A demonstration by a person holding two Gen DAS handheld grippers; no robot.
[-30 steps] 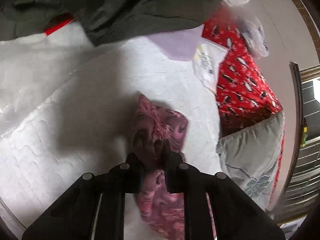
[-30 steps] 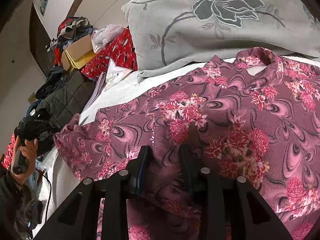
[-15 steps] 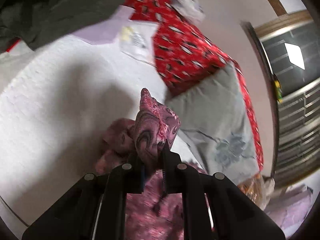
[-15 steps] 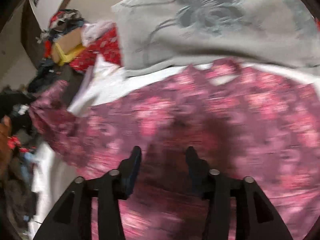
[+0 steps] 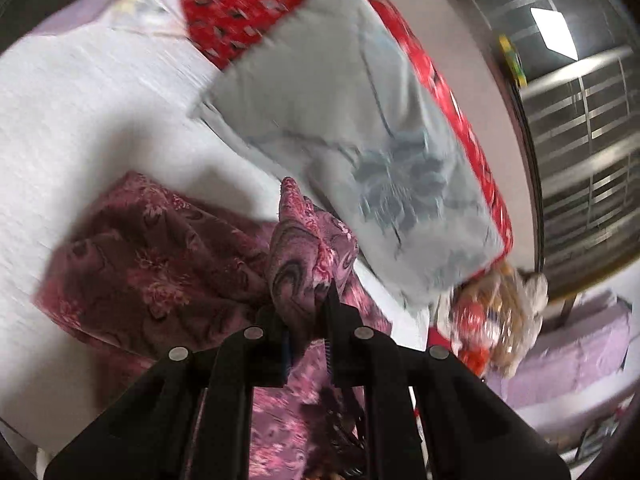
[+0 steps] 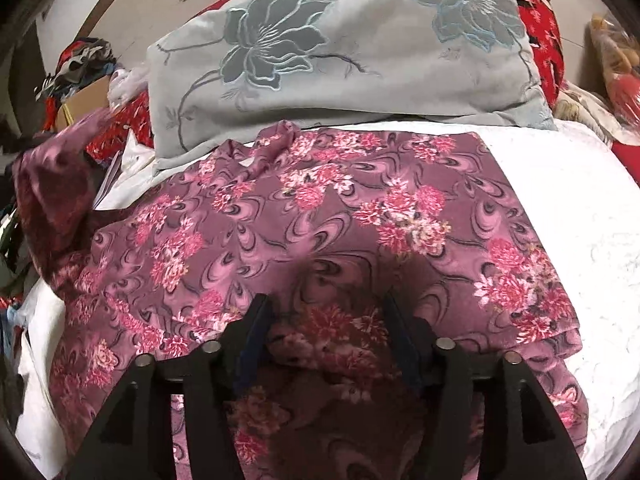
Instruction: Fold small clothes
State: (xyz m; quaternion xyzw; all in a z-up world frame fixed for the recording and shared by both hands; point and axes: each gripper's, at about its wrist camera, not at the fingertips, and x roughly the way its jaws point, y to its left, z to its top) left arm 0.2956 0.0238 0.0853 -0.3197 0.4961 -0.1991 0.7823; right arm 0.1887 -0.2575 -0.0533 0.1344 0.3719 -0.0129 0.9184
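left tongs [image 5: 306, 312] clamp a corner of the floral blouse [image 6: 320, 216]; right tongs [image 6: 326, 316] are opening over it, pillow [image 6: 340, 52] at twelve o'clock.

The bed [image 6: 580, 216] carries everything, and its top is a white quilted cover. A pink flowered garment [image 6: 320, 216] lies spread across the middle of the bed, flat over most of its area. A grey pillow [image 6: 344, 56] with a stitched flower pattern lies behind the garment, its lower edge just touching the garment's far edge. A red patterned cloth [image 5: 248, 12] lies behind the pillow. White and lilac papers [image 5: 132, 8] lie on the cover beside the red cloth, left of the pillow.
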